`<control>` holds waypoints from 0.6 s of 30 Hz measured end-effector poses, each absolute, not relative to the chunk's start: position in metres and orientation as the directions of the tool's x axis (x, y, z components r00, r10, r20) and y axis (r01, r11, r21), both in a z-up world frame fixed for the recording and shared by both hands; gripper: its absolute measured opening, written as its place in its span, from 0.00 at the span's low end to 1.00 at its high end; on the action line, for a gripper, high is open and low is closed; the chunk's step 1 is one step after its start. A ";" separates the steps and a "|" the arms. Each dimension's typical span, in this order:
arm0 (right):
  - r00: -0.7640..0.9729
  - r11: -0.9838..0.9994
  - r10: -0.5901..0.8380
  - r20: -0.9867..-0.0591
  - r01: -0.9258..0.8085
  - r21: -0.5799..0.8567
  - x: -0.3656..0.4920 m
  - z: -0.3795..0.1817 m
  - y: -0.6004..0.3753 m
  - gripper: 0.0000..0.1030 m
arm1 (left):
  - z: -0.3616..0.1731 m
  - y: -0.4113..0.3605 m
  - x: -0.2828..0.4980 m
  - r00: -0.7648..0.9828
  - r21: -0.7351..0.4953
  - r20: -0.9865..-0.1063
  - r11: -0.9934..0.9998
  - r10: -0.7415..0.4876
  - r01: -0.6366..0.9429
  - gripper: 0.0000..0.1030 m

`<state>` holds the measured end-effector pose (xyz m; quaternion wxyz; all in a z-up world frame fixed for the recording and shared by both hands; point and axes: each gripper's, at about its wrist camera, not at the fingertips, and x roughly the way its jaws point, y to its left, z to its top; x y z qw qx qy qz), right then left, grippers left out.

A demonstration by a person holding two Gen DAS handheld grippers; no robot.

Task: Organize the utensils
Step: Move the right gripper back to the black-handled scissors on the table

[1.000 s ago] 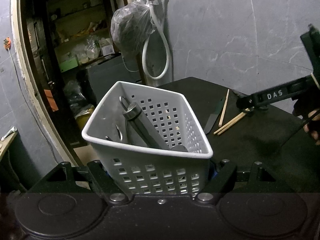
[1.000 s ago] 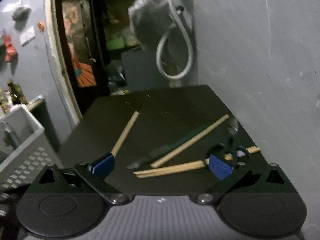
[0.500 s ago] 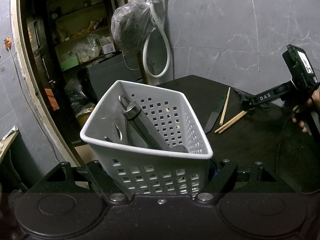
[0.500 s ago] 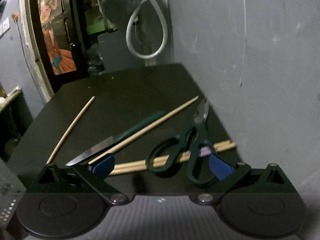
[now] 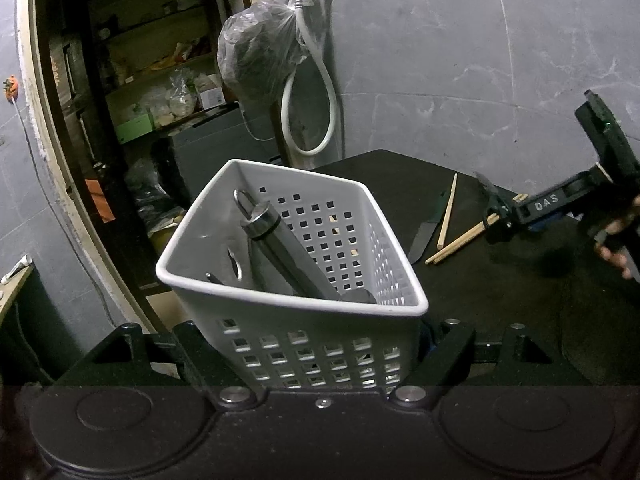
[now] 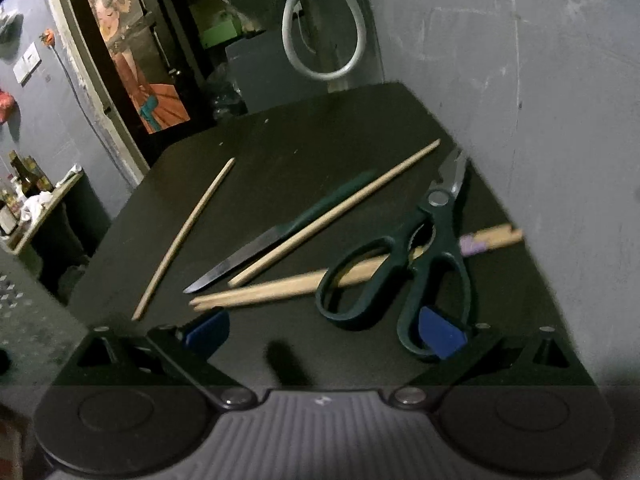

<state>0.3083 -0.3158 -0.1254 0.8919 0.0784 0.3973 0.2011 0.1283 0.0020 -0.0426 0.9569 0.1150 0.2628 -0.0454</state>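
Observation:
My left gripper [image 5: 316, 356] is shut on a white perforated basket [image 5: 360, 240], one finger on each side wall. Metal utensils lean inside it, the biggest a steel-handled tool [image 5: 288, 256]. On the black table [image 6: 304, 128] lie dark-green scissors [image 6: 424, 264], a green-handled knife [image 6: 280, 236], a pair of chopsticks [image 6: 280, 288] under the scissors, and two single chopsticks [image 6: 188, 236] [image 6: 336, 212]. My right gripper [image 6: 324, 332] is open and low over the table. Its right pad [image 6: 440, 336] sits at a scissor handle loop. In the left wrist view it [image 5: 496, 220] reaches in from the right.
A grey wall [image 6: 540, 100] runs close along the table's right side. A white hose [image 5: 308, 120] and a plastic bag [image 5: 256, 56] hang from a tap behind the table. A dark doorway with shelves [image 5: 132, 92] opens to the left. A hand [image 5: 612, 240] holds the right gripper.
The right gripper has moved down and toward the scissors, which now lie large at its right pad. The left gripper and basket have stayed put.

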 end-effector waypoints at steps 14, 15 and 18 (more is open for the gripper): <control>0.392 0.757 0.648 -0.653 -0.426 0.495 0.271 -0.106 -0.253 1.00 | -0.044 0.005 0.127 0.861 0.193 -0.506 0.967 -0.045 0.164 0.80; 0.397 0.755 0.649 -0.649 -0.442 0.485 0.272 -0.101 -0.253 1.00 | -0.045 0.006 0.127 0.862 0.192 -0.505 0.967 -0.046 0.164 0.80; 0.443 0.770 0.626 -0.642 -0.483 0.417 0.275 -0.085 -0.262 1.00 | -0.045 0.006 0.126 0.863 0.194 -0.503 0.967 -0.048 0.167 0.80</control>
